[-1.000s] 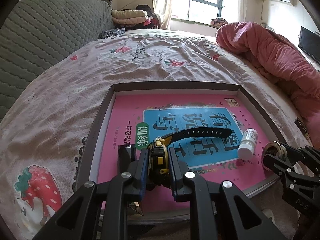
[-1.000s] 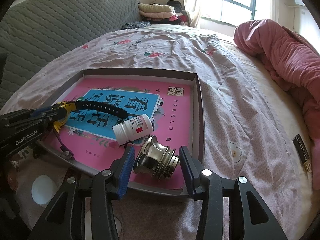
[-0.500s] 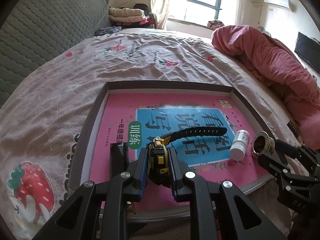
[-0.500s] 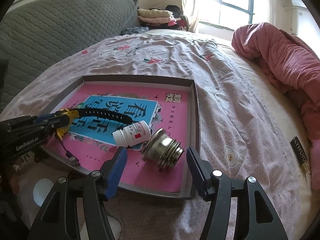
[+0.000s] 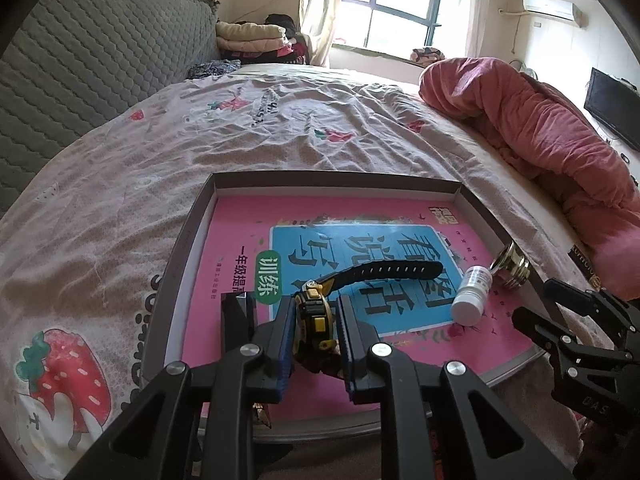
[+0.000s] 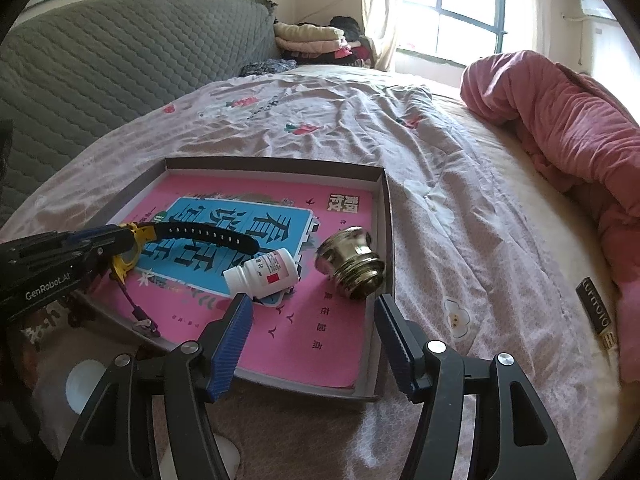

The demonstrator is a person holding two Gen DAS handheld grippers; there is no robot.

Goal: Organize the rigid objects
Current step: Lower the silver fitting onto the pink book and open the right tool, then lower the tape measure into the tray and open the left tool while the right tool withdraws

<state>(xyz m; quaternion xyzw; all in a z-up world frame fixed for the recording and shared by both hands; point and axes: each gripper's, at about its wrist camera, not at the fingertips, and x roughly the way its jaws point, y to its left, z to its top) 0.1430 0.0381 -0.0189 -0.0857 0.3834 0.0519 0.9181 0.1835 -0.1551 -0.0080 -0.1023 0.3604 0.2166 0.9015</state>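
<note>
A shallow grey tray lies on the bed with a pink book in it. My left gripper is shut on a black and yellow watch, held over the tray's near left part, its black strap stretching over the book. A white pill bottle lies on its side on the book. A brass metal fitting lies beside it by the tray's right wall. My right gripper is open and empty, just in front of the tray.
The tray rests on a pink strawberry-print sheet. A rolled red quilt lies at the right. A grey padded headboard is at the left, folded clothes at the back. A small dark labelled bar lies on the sheet right of the tray.
My right gripper opened, let go of the brass fitting into the tray and drew back. My left gripper kept hold of the watch and rose a little.
</note>
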